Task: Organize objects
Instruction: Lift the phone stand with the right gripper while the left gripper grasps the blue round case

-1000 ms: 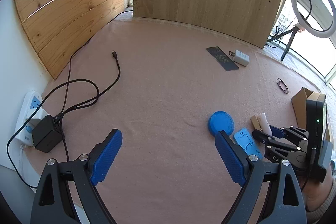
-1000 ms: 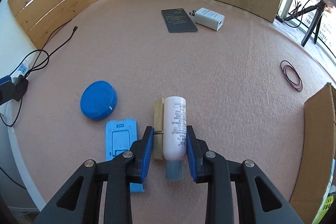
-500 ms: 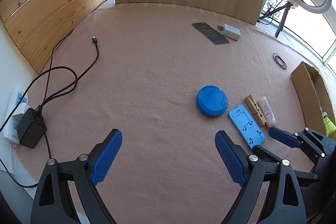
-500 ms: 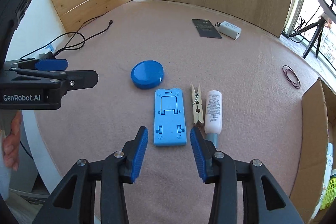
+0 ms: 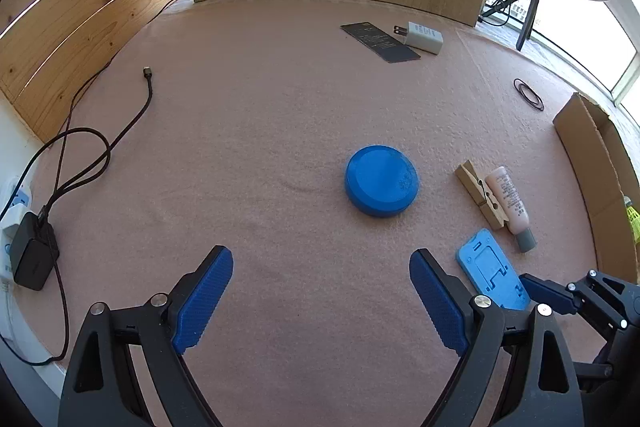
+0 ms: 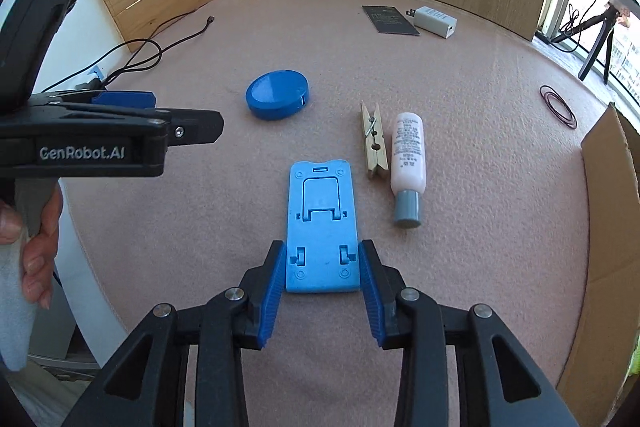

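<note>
Right gripper (image 6: 322,269) straddling near end of blue phone stand (image 6: 322,223), which lies flat on pink felt table (image 6: 460,87). Jaws part-open, pads hugging both long edges; contact or tiny gap, can't tell. Not lifted yet.

Left gripper (image 5: 320,301) hovering wide open, holding nothing, blue round tin (image 5: 381,180) ahead of it.

Clothespin (image 6: 374,141) and small lotion bottle (image 6: 407,163) side by side just right of stand.

Looks like grab step on stand. Next, I'd guess: squeeze firm, lift level, probably carry to cardboard box (image 6: 608,211) on right. Thin slippery plastic, could pop out.
</note>
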Motion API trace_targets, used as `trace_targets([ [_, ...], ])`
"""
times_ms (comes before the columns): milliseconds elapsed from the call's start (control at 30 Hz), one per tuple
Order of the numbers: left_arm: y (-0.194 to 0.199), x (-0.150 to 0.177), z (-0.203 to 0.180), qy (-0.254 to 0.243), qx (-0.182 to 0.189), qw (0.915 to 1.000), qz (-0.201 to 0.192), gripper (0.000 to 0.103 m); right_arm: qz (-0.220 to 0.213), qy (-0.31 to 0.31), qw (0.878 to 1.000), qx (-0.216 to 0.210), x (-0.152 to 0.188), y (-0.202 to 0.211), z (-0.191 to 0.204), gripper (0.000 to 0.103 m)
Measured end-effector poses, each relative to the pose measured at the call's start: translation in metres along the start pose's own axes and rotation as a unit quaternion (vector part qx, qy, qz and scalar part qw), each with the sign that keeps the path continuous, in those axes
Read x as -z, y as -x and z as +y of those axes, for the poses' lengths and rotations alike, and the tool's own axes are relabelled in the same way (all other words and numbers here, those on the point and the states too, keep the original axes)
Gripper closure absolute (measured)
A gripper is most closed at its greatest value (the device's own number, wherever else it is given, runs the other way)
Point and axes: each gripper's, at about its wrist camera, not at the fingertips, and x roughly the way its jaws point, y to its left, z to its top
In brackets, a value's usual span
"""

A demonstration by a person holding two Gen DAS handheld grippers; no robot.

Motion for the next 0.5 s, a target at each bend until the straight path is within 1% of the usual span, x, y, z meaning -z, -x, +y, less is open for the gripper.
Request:
trace_targets([
  [100,-0.016,-0.009,-0.008,-0.002,0.006,1.0000,-0.002,0.011,0.001,-0.013,1.000,0.008,0.012,0.008,-0.008,0.070],
  [233,-0.037,-0.015,-0.020,-0.016,0.003,0.9999,0.001,0.011,0.000,-0.029,0.999,0.021,0.025,0.018,-0.021,0.070],
  [300,-0.040,-0.018,-0.026,-0.024,-0.004,0.9997,-0.011,0.011,-0.001,-0.038,0.999,0.025,0.031,0.023,-0.027,0.070],
  [467,-0.048,-0.027,-0.038,-0.034,-0.001,0.9992,-0.022,0.012,-0.006,-0.050,0.998,0.033,0.043,0.031,-0.034,0.070],
  [500,-0.048,-0.028,-0.040,-0.037,0.000,0.9990,-0.025,0.014,-0.006,-0.049,0.998,0.033,0.043,0.031,-0.034,0.070],
])
